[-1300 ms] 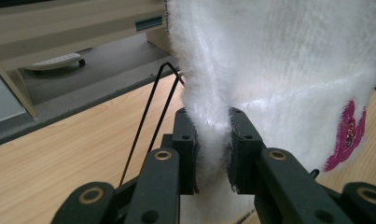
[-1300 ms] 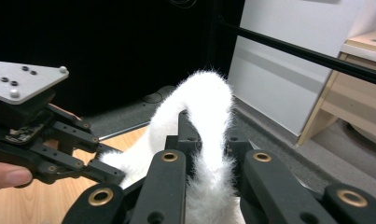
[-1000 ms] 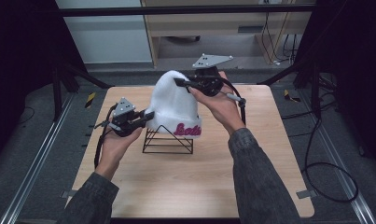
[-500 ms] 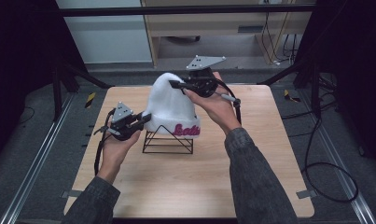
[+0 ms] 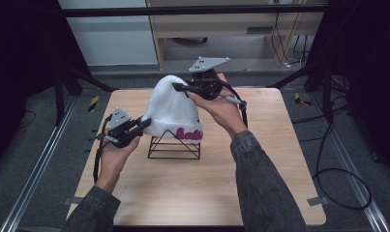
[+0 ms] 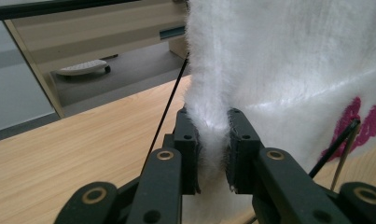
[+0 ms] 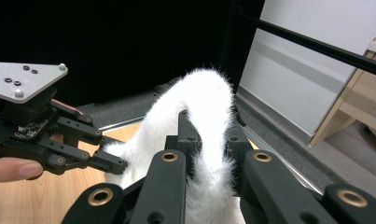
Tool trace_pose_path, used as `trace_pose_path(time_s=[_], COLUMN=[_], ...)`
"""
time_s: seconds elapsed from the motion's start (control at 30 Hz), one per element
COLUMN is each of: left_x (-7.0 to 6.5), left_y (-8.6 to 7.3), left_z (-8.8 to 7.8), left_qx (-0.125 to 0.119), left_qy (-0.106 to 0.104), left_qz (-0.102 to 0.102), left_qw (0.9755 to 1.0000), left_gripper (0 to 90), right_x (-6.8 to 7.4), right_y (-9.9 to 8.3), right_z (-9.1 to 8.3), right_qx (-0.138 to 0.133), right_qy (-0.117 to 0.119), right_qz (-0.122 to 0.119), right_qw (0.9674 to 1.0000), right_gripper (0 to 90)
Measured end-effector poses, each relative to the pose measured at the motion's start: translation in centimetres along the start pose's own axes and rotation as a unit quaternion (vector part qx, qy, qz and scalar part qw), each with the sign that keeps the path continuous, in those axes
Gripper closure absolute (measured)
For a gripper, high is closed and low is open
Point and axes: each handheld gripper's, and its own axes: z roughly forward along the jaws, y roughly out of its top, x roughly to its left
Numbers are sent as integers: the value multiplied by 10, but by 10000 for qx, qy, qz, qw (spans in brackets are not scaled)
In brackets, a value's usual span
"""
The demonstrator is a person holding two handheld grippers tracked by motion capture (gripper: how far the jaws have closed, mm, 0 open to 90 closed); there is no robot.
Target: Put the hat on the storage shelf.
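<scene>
Meanwhile, at the table's (image 5: 134, 203) left, the left gripper (image 5: 145, 122) pinches the lower hem of a white hat (image 5: 171, 108), its jaws clamped on the fuzzy knit. Centre, the hat sits draped over a black wire stand (image 5: 174, 147), pink lettering facing forward. To the right, the right gripper (image 5: 175, 87) is closed on the hat's crown. Both grips appear secure; whether the hat is going on or coming off cannot be told.
</scene>
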Motion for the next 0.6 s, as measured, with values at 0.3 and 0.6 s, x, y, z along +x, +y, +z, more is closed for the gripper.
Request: trace_pose_path(time_s=[0.3,0.6], left_x=[0,0], left_y=[-8,-19], left_z=[-4,-4], left_qx=[97,227], left_qy=[-86,-159], left_qz=[66,62], left_qw=[9999,9996], left_gripper=[766,765], right_x=[7,17], right_y=[-6,-11], right_z=[-3,-2], right_qx=[144,397], right_qy=[32,59], right_qz=[-39,-97], right_qw=[9999,9991], right_gripper=[824,824])
